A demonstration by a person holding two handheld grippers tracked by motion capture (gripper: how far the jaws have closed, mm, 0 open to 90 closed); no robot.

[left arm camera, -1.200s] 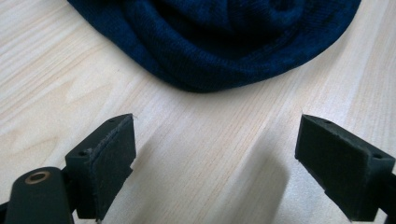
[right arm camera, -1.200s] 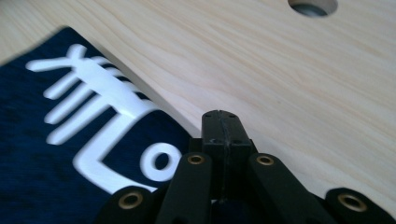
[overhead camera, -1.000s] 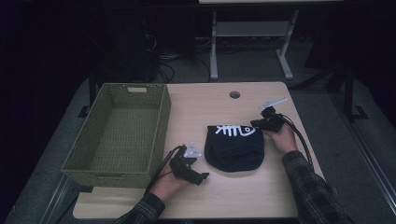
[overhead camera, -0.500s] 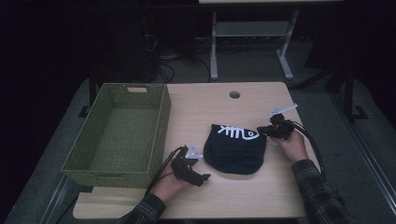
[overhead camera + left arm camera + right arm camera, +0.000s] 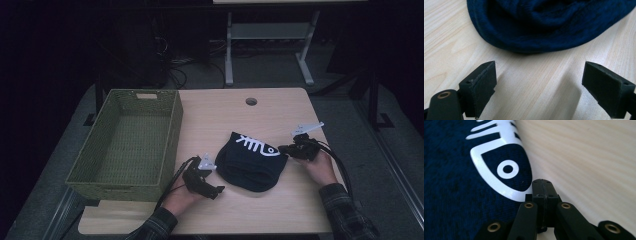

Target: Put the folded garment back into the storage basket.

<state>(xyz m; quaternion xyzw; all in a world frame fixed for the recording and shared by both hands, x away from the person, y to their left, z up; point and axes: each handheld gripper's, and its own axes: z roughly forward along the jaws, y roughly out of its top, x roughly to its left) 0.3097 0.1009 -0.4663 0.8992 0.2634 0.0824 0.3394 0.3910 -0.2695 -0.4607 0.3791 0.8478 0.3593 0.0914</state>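
Observation:
A dark blue knit hat (image 5: pixel 250 162) with a white fish-skeleton print (image 5: pixel 257 145) lies on the wooden table (image 5: pixel 220 115). My right gripper (image 5: pixel 285 149) is at the hat's right edge, where the cloth is drawn out to a point at its tips. In the right gripper view the jaws of that gripper (image 5: pixel 542 186) are pressed together at the printed edge of the hat (image 5: pixel 456 182). My left gripper (image 5: pixel 216 191) rests low at the hat's near left side. Its jaws stand wide apart (image 5: pixel 539 82) over bare wood, a little short of the hat (image 5: pixel 549 22).
A green woven basket (image 5: pixel 127 142) stands empty on the left part of the table, close beside my left hand. A round cable hole (image 5: pixel 251 101) sits near the far edge. Metal stand legs (image 5: pixel 270 45) rise behind the table.
My right gripper has moved right and toward me at the hat's edge, and the hat's right side is now stretched into a point. The left gripper has stayed put.

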